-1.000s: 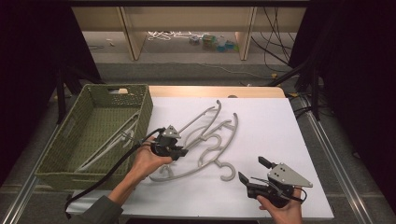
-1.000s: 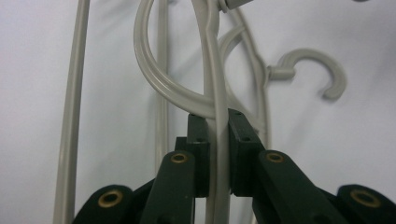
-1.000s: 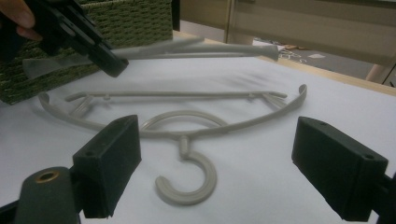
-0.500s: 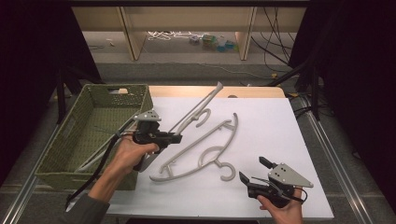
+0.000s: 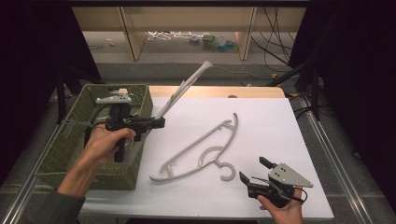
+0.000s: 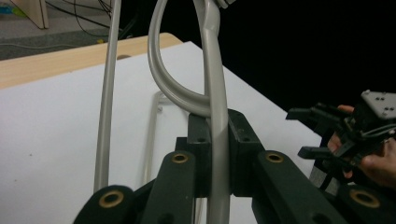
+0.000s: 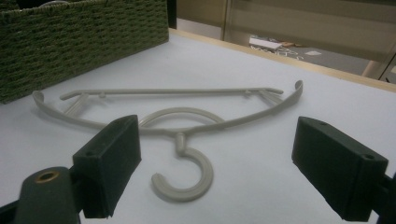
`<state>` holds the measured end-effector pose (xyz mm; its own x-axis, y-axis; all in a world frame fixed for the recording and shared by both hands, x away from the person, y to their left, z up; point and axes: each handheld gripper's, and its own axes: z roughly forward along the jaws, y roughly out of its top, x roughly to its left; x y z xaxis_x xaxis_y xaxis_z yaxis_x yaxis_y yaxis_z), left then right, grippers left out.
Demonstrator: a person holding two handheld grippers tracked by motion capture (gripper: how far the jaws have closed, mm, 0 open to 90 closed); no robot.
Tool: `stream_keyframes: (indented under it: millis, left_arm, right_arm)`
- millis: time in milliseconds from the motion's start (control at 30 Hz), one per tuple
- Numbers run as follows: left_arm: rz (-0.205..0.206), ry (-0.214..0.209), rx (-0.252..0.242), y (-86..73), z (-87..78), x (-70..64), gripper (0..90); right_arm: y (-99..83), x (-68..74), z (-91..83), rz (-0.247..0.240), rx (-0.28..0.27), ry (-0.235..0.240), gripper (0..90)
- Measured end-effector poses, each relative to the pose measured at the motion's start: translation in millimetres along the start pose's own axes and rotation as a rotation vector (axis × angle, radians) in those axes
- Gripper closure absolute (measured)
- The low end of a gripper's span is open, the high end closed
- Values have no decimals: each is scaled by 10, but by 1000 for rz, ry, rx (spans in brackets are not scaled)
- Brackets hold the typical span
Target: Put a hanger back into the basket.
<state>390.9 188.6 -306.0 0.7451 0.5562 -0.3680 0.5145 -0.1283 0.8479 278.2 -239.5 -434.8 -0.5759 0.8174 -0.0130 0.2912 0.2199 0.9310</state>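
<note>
Lifted since a moment ago, the left tool (image 5: 156, 123) is clamped on a pale grey plastic hanger (image 5: 183, 90) above the green woven basket (image 5: 67, 142); it should descend slowly into it while the right tool (image 5: 255, 170) waits open just before the second grey hanger (image 5: 198, 149) on the white table (image 5: 280, 126).

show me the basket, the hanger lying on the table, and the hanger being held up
basket (image 5: 70, 144), high view, left inner wall
flat hanger (image 5: 194, 148), high view, its straight bar
held hanger (image 6: 217, 107), left gripper view, the arm clamped in the left tool
</note>
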Motion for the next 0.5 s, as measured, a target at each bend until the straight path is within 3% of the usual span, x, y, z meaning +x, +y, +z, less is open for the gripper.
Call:
stream_keyframes:
  millis: [67,100,133,167,300,500]
  left_arm:
    - [1,2,-1,33,-38,-10,818]
    - [37,29,-7,81,-92,3,818]
    - [37,29,-7,81,-92,3,818]
    - [11,21,-16,108,-147,-9,818]
    - [-1,14,-19,141,-234,-11,818]
    - [19,73,12,160,-393,20,818]
  right_arm:
    - [-1,0,2,0,-1,1,163]
    - [-1,0,1,-1,0,0,163]
    - [-1,0,0,0,0,0,163]
    - [-2,-2,-1,-1,0,0,163]
    - [-3,-2,-1,-1,4,-4,163]
    - [-4,-3,0,0,0,0,162]
